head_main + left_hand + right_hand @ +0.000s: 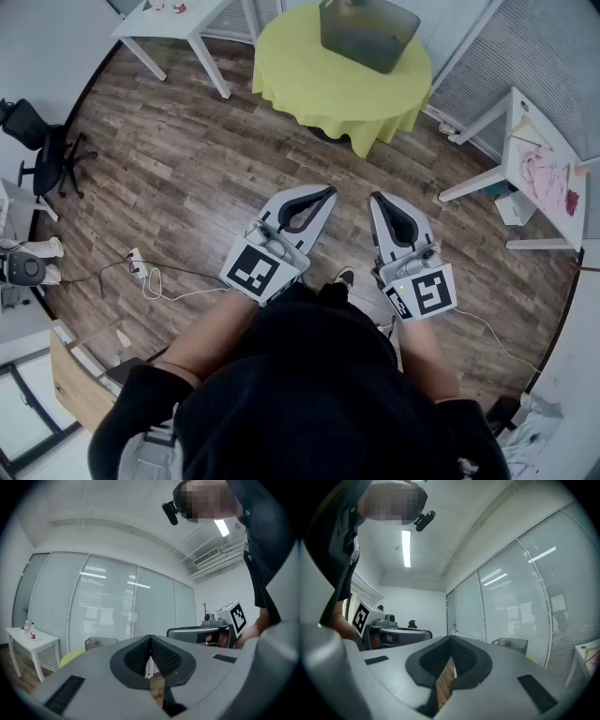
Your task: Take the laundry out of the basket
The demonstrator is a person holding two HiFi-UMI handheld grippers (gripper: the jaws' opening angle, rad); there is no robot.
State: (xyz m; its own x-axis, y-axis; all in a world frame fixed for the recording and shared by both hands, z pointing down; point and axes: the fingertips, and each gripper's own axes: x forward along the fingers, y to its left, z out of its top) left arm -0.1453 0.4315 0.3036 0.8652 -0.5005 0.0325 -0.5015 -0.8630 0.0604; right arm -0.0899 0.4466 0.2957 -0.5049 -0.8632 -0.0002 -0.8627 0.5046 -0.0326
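Observation:
A grey laundry basket [367,33] stands on a round table with a yellow-green cloth [309,80], far ahead of me; the basket [99,643] also shows small in the left gripper view and the basket [510,645] in the right gripper view. What it holds I cannot make out. My left gripper [328,193] and right gripper [376,199] are held level in front of my body, side by side, well short of the table. Both are shut, tips touching, with nothing between them.
A white table [178,23] stands at the back left, another white table [544,169] with pink cloth at the right. An office chair [42,141] is at the left. Cables and a power strip [141,272] lie on the wooden floor.

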